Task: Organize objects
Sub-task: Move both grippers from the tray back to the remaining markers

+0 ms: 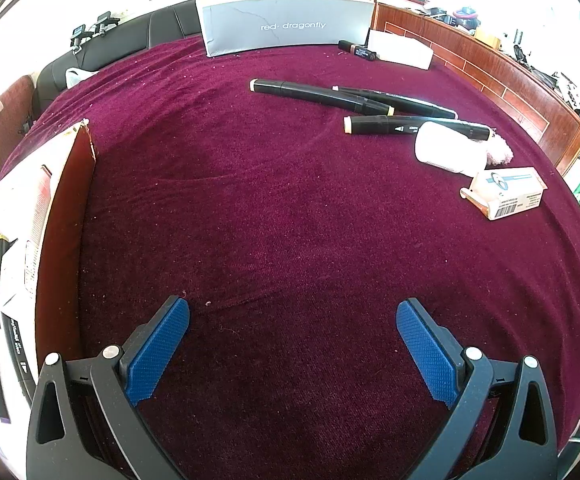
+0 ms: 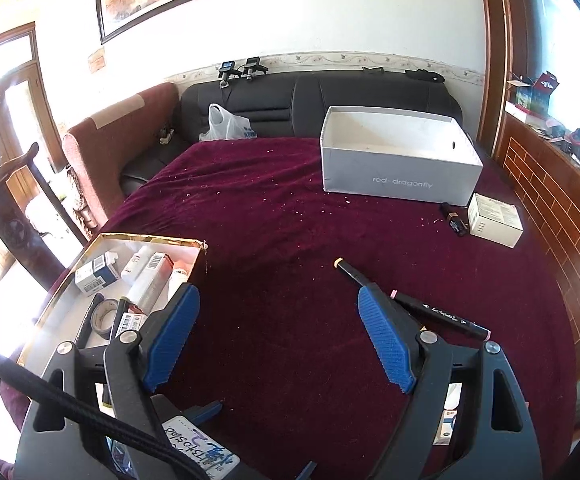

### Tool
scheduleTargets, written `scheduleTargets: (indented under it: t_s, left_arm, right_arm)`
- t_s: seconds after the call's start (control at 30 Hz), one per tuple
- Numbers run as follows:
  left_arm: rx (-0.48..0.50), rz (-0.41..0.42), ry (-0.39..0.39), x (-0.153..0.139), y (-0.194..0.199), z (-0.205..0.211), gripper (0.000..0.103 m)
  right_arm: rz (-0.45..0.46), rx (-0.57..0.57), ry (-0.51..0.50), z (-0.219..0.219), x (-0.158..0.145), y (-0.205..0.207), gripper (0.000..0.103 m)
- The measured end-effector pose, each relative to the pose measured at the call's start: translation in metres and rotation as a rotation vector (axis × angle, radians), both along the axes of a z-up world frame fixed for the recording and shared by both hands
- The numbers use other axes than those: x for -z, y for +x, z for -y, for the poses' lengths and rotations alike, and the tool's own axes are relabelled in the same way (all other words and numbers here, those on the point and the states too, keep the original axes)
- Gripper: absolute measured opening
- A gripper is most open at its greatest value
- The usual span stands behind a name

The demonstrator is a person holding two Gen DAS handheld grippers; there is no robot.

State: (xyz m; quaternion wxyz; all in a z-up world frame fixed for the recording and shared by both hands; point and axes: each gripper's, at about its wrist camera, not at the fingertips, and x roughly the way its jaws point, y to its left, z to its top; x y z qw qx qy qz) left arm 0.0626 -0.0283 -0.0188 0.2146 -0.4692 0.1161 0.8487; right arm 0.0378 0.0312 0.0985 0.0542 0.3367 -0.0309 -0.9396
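Note:
On the maroon cloth, three black markers [image 1: 322, 96] lie at the far right of the left wrist view, with a white bottle [image 1: 446, 150] and a small white carton [image 1: 506, 192] beside them. A gold-edged box [image 1: 66, 208] at the left holds cartons, tubes and tape; it also shows in the right wrist view [image 2: 138, 272]. My left gripper [image 1: 292, 320] is open and empty above bare cloth. My right gripper [image 2: 278, 312] is open and empty, higher up; markers [image 2: 434, 310] lie just behind its right finger. The left gripper's body shows below it.
A white shoebox [image 2: 398, 164] marked "red dragonfly" stands open at the far side, also in the left wrist view [image 1: 286, 26]. A white carton [image 2: 494, 220] and a short dark item [image 2: 456, 218] lie beside it. A black sofa [image 2: 314, 100] and wooden panelling border the table.

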Motion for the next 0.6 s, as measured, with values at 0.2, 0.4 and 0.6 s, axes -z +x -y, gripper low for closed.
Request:
scheduleTargets:
  t_s: [0.2,0.4,0.6]
  left_arm:
    - [0.001,0.0,-0.001,0.0,0.0,0.0,0.101]
    - [0.001,0.001,0.003,0.001,-0.001,0.001,0.101]
    - [-0.001,0.009,0.046,-0.001,-0.003,0.006,0.101]
  right_arm:
    - [-0.004,0.023,0.022,-0.009,0.001,0.0,0.082]
    - [0.084,0.089,0.004,-0.046,0.02,-0.028,0.082]
    - [0.297,0.125,-0.274,-0.107,0.065,-0.084,0.082]
